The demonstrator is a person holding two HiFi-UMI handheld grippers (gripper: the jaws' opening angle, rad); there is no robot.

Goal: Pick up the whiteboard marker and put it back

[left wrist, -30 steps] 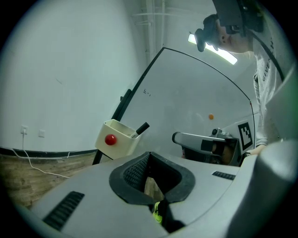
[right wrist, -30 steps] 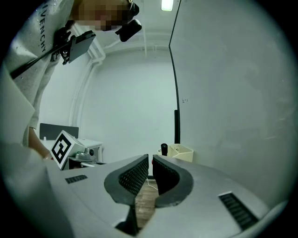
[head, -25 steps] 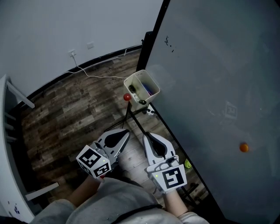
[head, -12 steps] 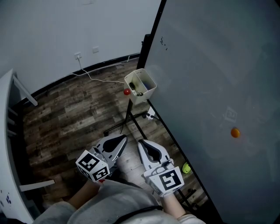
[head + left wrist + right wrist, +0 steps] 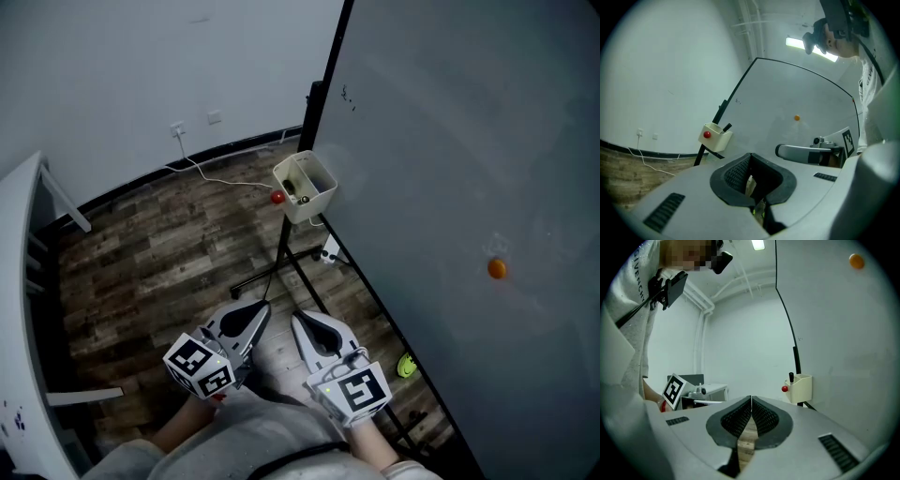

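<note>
White table edge (image 5: 21,281) sits far left of the cream holder box (image 5: 316,201). Wall socket (image 5: 178,129) is up-left of the box, and a white cable (image 5: 220,178) runs from it over the wood floor (image 5: 141,253) toward the box.

Left gripper (image 5: 750,155) is below and slightly left of the box, well apart from it. Its jaws are closed tip to tip with nothing between them. Right gripper (image 5: 751,398) is just beside the left one, straight below the box, also clenched and empty. Both point up toward the box.

A red knob (image 5: 277,198) sits on the box's left face. The whiteboard marker (image 5: 791,377) stands upright inside the box, black cap poking above the rim. Neither gripper touches it.

The box hangs on a black stand (image 5: 281,258) at the left edge of the whiteboard (image 5: 450,141). A small dark scribble (image 5: 346,93) is on the board above the box. A small green object (image 5: 406,366) lies at the board's foot, below-right of the box; can't tell what it is. An orange round magnet (image 5: 497,269) is stuck on the board, right of the box and well apart from it.
</note>
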